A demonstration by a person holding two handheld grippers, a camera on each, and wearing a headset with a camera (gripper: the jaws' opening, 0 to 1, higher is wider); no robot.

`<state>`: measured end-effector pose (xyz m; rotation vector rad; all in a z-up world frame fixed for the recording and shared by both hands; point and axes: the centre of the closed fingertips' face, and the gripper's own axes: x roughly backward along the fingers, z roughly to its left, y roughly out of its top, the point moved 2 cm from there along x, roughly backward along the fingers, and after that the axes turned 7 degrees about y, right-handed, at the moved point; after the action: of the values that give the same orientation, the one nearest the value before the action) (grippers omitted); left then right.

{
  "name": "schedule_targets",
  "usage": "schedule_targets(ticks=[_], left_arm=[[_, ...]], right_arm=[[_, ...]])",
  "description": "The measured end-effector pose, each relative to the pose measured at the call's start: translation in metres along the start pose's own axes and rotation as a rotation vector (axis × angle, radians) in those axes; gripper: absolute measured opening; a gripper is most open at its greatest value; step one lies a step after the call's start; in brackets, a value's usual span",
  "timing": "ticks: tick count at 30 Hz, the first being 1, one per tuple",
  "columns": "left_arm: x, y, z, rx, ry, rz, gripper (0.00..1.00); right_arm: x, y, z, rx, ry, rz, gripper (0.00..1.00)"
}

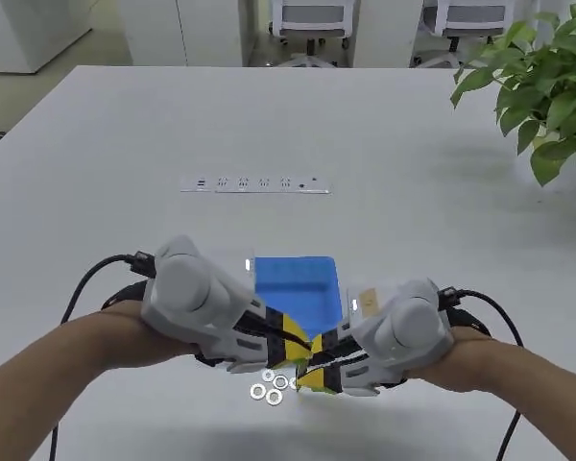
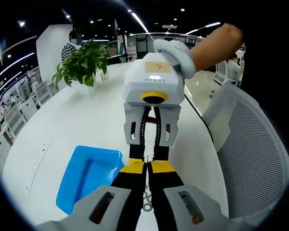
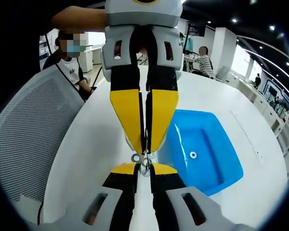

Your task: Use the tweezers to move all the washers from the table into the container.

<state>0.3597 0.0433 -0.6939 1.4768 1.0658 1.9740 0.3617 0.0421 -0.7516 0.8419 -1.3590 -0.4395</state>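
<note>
— Where are the washers (image 1: 269, 387)?

— In a small cluster on the counter (image 1: 365, 144), at its near edge, right under the spot where the two sets of tips meet. The blue container (image 3: 216, 144) sits just beyond them, and a lone washer (image 3: 193, 155) lies on its floor.

— And the grippers?

— Nose to nose. The left hand-held gripper (image 1: 296, 344) points right and the right hand-held gripper (image 1: 319, 373) points left, with their tips almost touching just above the cluster.

— Jaws?

— The left one's yellow jaws are pressed together with only a dark slit between them. I cannot tell whether anything thin sits in there. The right one's are drawn close with a narrow gap. In the right gripper view a washer shows in that gap, but whether it is gripped or just lying beneath, I cannot tell.

— Hands?

— The left hand (image 1: 125, 331) and right hand (image 1: 470, 351) are low over the counter. The forearms come in from either side, and both grippers tilt down toward the middle.
</note>
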Motion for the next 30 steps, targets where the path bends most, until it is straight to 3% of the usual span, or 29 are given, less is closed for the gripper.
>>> schedule_targets(ticks=[14, 30], left_arm=[[0.0007, -0.0006, 0.0012, 0.002, 0.002, 0.001, 0.06], [0.0014, -0.0016, 0.0019, 0.002, 0.012, 0.006, 0.06]], right_arm=[[-0.0007, 0.0044, -0.0003, 0.002, 0.042, 0.004, 0.09], [-0.0012, 0.0044, -0.0013, -0.022, 0.033, 0.013, 0.07]])
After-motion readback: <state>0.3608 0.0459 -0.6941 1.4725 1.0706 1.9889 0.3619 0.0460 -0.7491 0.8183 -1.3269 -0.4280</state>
